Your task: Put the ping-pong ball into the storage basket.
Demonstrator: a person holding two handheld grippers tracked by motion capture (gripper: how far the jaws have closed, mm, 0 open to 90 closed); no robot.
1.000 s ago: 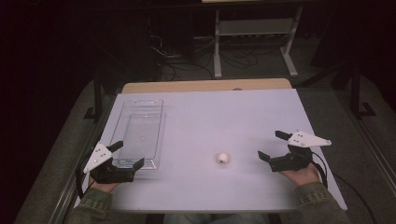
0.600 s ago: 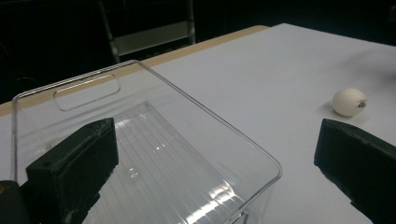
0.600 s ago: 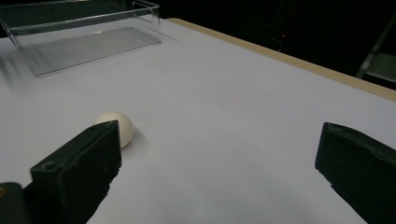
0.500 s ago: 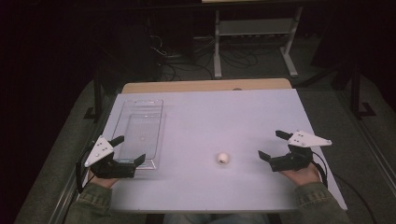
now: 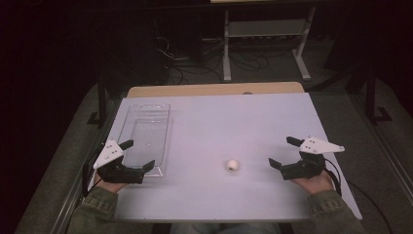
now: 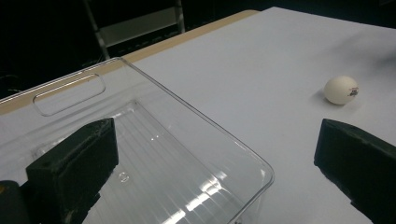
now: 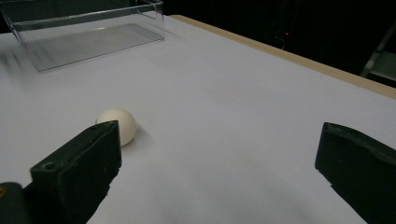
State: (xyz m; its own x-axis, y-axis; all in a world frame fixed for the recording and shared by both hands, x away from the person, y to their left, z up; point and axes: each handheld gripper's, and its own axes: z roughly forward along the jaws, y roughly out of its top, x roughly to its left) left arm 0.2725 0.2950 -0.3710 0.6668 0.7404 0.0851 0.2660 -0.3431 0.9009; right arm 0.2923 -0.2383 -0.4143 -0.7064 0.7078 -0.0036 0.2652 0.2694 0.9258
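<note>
Right gripper (image 5: 283,152): matte black blocky jaws spread wide, holding nothing, just right of the ball (image 5: 232,165), a small smooth white sphere with a printed mark, resting on the flat white table (image 5: 234,122). Left gripper (image 5: 137,155): jaws equally wide and empty, straddling the near corner of the clear, glossy rectangular plastic tray (image 5: 144,134), left of the ball.

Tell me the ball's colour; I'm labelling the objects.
White, with a small dark printed mark on one side. The ball shows best in the left gripper view.
</note>
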